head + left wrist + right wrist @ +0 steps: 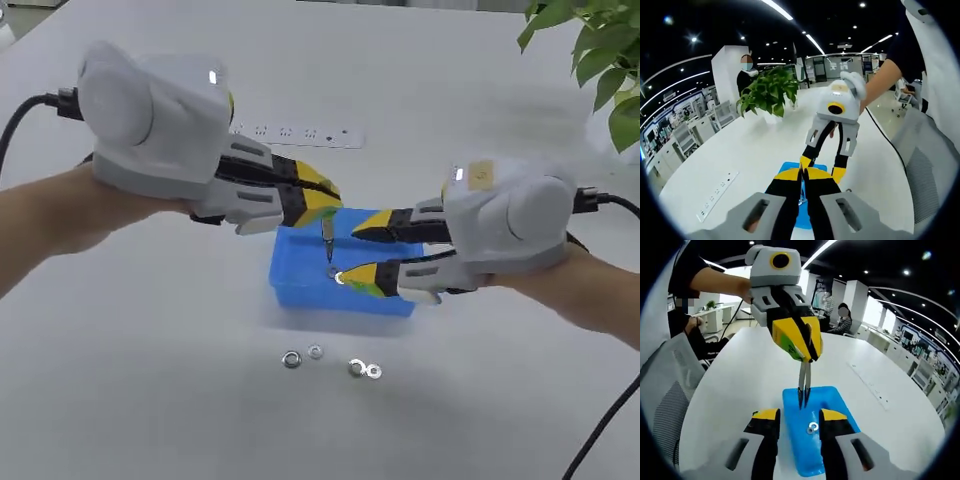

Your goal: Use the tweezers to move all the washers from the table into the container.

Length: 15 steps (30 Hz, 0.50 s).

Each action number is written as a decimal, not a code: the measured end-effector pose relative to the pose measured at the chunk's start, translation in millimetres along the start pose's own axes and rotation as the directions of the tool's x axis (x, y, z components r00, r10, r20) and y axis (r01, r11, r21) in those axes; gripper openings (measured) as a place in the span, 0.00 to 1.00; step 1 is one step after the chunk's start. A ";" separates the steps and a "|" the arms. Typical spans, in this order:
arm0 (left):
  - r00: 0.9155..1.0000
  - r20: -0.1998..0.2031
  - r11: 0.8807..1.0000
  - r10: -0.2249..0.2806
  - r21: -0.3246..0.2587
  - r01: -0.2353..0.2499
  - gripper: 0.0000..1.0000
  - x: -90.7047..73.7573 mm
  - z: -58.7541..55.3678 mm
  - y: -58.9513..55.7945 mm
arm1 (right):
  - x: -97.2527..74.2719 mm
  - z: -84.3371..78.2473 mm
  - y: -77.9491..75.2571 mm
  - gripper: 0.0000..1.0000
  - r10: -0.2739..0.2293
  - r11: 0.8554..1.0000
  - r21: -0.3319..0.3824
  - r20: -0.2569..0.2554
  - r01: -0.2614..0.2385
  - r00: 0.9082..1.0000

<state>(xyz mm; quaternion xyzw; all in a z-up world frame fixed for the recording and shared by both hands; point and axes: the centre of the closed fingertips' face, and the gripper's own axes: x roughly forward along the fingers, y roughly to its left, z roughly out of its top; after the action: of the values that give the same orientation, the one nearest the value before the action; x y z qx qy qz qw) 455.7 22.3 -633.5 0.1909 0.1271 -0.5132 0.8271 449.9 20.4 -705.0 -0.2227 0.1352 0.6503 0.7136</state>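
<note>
- The left gripper (328,205) is pinching the tweezers (327,240) between jaws pressed together. The tweezers are hanging tips-down, long axis close to upright, over the blue container (300,288).
- In the right gripper view the tweezers (804,382) are showing their tips close together with nothing visibly caught between them, poised just above the container floor (805,457). One washer (812,428) is lying inside the container, just beside the tips.
- The right gripper (348,255) is keeping its jaws spread and gripping nothing. It is reaching in from the opposite side of the container, so the tweezer tips are falling between its two jaws.
- Outside the container, a loose row of washers is lying on the tabletop (150,400) just off the container's near long side, toward the tabletop's near edge. It is running from the leftmost washer (291,359) to the rightmost washer (373,372), with two more between; the two on the right look to be touching.
- The relation that matters is looking like this: the remaining washers are lying flat, lower than the tweezer tips and on the person's side of them, with the container wall in between.
- The left gripper, carrying the tool, is the one placed to fetch them, probably by clearing the wall and coming down on the row's left end, which is lying nearer to it.
</note>
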 end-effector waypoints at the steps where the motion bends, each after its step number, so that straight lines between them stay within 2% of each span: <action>1: 1.000 -0.001 1.000 0.001 0.006 -0.001 0.06 -2.5 1.0 -1.1 | -3.4 1.2 4.0 0.33 -0.002 1.000 0.000 0.002 0.002 1.000; 4: 1.000 -0.006 1.000 0.011 0.021 -0.011 0.06 -12.5 3.9 -4.3 | -10.6 2.9 14.4 0.36 -0.014 1.000 0.006 0.015 0.014 1.000; 9: 0.999 -0.003 0.999 0.034 0.032 -0.034 0.06 -25.6 7.5 -9.5 | -27.2 -2.0 25.5 0.42 -0.079 0.997 -0.007 0.015 0.079 0.997; 11: 0.999 0.008 0.999 0.044 0.020 -0.044 0.06 -30.5 9.5 -14.6 | -33.6 -2.9 30.7 0.45 -0.092 0.996 0.013 0.028 0.092 0.995; 15: 0.998 0.011 0.998 0.056 0.014 -0.056 0.06 -37.8 8.3 -30.2 | -45.8 -12.5 42.2 0.52 -0.127 0.991 0.054 0.017 0.126 0.992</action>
<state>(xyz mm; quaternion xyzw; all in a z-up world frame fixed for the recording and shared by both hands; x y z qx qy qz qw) 412.0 36.7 -616.3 0.1978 0.1137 -0.4917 0.8403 404.0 -23.2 -699.7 -0.2049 0.1307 0.6023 0.7603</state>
